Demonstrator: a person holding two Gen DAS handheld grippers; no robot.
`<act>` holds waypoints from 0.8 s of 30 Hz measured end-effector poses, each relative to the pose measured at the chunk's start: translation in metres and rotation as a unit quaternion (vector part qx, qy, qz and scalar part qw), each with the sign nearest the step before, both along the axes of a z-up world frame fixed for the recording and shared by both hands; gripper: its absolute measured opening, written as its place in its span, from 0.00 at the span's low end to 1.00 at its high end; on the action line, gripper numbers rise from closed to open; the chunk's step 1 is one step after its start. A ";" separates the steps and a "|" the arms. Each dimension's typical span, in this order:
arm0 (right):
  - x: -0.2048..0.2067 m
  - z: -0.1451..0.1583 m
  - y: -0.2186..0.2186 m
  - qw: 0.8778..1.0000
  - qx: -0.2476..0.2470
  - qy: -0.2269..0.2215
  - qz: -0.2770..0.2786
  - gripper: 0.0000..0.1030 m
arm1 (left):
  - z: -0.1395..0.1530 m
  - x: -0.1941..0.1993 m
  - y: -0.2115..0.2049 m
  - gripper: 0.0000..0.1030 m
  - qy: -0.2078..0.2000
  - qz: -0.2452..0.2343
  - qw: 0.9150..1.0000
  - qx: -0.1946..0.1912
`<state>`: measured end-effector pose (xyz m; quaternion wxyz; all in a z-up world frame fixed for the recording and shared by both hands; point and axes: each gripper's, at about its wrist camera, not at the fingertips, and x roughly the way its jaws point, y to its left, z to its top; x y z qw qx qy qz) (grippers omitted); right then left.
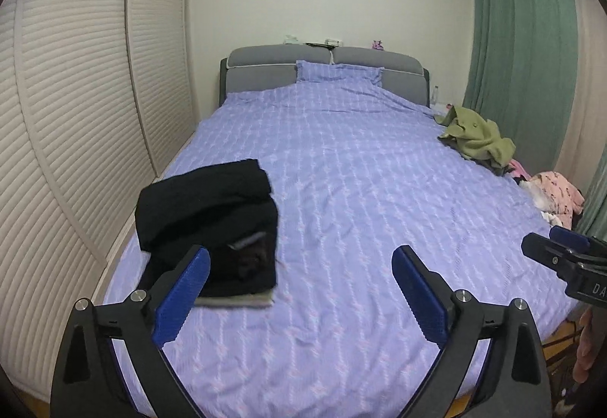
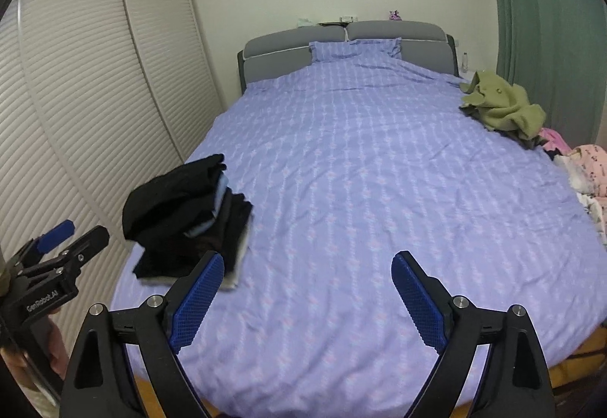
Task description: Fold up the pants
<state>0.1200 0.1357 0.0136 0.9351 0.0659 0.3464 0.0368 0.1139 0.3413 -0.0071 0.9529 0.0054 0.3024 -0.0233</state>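
Note:
A stack of folded dark clothes [image 1: 212, 224] lies on the near left part of the bed; it also shows in the right wrist view [image 2: 189, 216]. A heap of unfolded clothes, olive green on top [image 1: 478, 137] [image 2: 500, 106], lies at the bed's right edge. My left gripper [image 1: 299, 266] is open and empty above the bed's foot, just right of the stack. My right gripper [image 2: 307, 270] is open and empty above the bed's near middle. Each gripper shows at the edge of the other's view.
The bed [image 1: 360, 160] has a purple patterned cover and a grey headboard [image 1: 261, 72]. Pink and white garments [image 1: 554, 194] lie at the right edge. Louvred wardrobe doors [image 1: 76, 114] stand close on the left. A green curtain [image 1: 523, 19] hangs on the right.

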 end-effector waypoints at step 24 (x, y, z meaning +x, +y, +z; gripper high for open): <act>-0.110 0.019 -0.065 1.000 -0.006 -0.016 -0.018 0.89 | 0.027 -0.093 -0.078 0.98 -0.016 -0.021 0.999 0.031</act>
